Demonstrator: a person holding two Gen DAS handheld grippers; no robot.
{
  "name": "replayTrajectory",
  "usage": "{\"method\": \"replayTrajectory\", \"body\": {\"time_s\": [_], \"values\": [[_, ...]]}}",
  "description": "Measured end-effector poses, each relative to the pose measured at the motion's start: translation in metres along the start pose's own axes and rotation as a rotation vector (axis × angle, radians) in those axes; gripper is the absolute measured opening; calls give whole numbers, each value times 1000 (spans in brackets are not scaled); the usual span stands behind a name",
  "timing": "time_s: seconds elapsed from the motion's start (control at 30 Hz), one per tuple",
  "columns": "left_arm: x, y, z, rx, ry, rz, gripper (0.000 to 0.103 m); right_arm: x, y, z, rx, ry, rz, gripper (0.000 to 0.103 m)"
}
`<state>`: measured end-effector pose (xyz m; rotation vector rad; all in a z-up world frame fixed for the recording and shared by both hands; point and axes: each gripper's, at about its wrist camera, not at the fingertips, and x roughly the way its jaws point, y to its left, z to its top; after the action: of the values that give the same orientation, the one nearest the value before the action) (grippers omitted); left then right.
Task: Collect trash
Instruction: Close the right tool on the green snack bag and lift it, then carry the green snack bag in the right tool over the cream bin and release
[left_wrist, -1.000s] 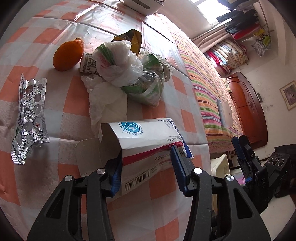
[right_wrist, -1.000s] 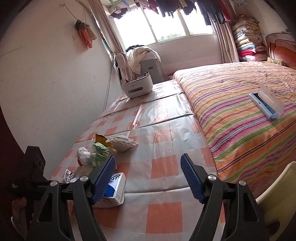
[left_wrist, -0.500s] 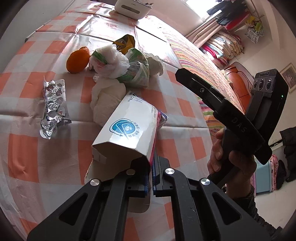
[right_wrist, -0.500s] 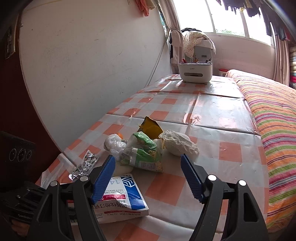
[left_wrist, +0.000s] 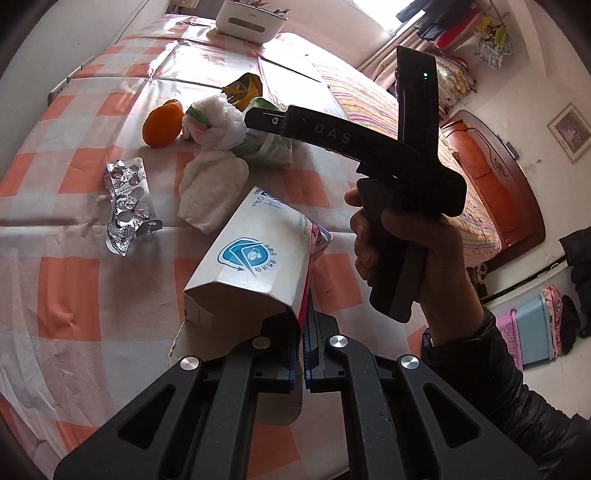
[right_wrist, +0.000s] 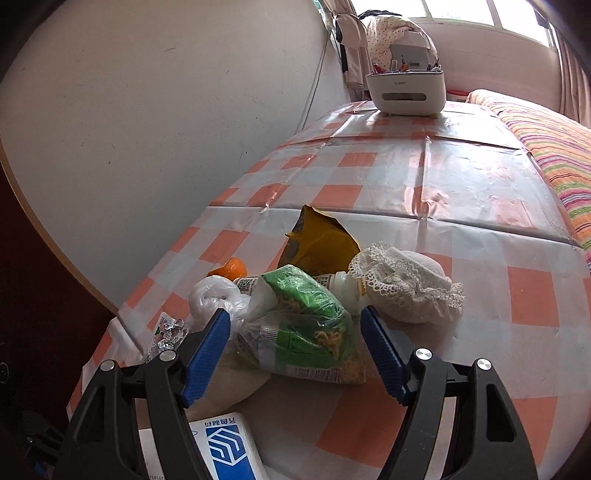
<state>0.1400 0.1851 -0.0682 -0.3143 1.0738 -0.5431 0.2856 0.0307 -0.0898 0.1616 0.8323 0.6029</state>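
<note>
The left gripper (left_wrist: 300, 354) pinches the flattened white-and-blue cardboard box (left_wrist: 255, 266), tilted above the orange-checked surface (left_wrist: 70, 295). The right gripper (right_wrist: 295, 354) holds its fingers wide around the green crumpled plastic wrapper (right_wrist: 306, 325), untouched; an orange (left_wrist: 162, 123) lies at ten o'clock.

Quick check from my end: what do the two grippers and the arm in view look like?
Both the left gripper and the right gripper are black frames with silver bolts and ribbed blue pads. The right one, seen side-on, bears "DAS" lettering and a small green light. The hand comes out of a dark jacket sleeve.
</note>
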Motion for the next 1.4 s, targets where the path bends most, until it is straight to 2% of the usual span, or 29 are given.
{"method": "replayTrajectory", "body": {"time_s": [0.13, 0.23, 0.3, 0.47, 0.73, 1.1, 1.4], "values": [[1, -1, -4, 2, 4, 2, 2, 13, -7, -4, 40, 60, 60, 71], [0, -4, -7, 0, 4, 1, 2, 13, -6, -8, 35, 58, 95, 70], [0, -4, -7, -2, 5, -1, 3, 12, -5, -12, 21, 61, 97, 54], [1, -4, -3, -7, 6, 0, 3, 2, -2, -21, 2, 42, 91, 46], [0, -13, -4, 20, -12, -5, 3, -39, -4, -28, 17, -51, 35, 45], [2, -25, -4, 41, -15, -22, 2, -88, -15, -47, 45, -123, -64, 45], [7, -40, -4, 70, -16, -28, 2, -130, -28, -64, 103, -192, -113, 46]]}}
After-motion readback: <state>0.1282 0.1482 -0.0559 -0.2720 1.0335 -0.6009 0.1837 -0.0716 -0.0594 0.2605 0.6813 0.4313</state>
